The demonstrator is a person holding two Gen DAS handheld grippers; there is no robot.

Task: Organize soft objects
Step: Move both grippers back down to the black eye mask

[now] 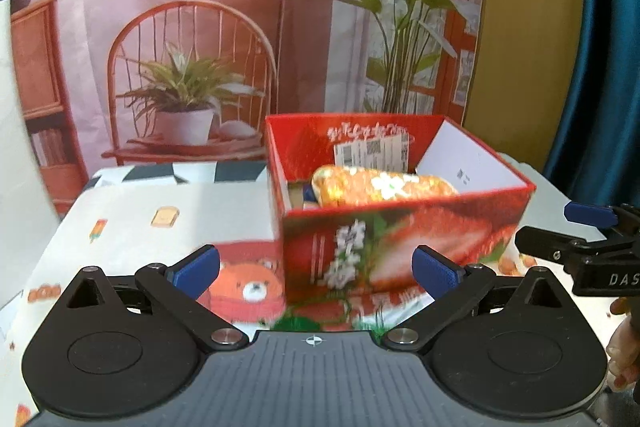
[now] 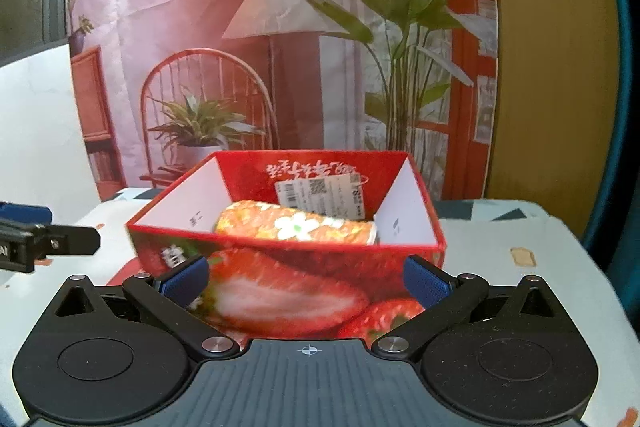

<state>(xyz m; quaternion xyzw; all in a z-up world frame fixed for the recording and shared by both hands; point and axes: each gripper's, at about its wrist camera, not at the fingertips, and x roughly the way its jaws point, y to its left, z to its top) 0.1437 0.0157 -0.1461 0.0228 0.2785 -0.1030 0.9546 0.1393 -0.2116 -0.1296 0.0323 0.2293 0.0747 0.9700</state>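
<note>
Both your left tongs (image 1: pixel 316 269) and right tongs (image 2: pixel 306 283) are wide and hold nothing. The orange flowery roll (image 2: pixel 296 227) lies inside the red strawberry box (image 2: pixel 280 291).

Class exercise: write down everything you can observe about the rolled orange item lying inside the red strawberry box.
The orange roll looks like soft cloth, rolled into a fat cylinder, orange and yellow with a white flower print. It lies on its side inside the open red strawberry box, its length running across the box. Behind it a white printed label sticks to the back wall. Neither tool touches it. What it rests on is hidden by the front wall.
</note>
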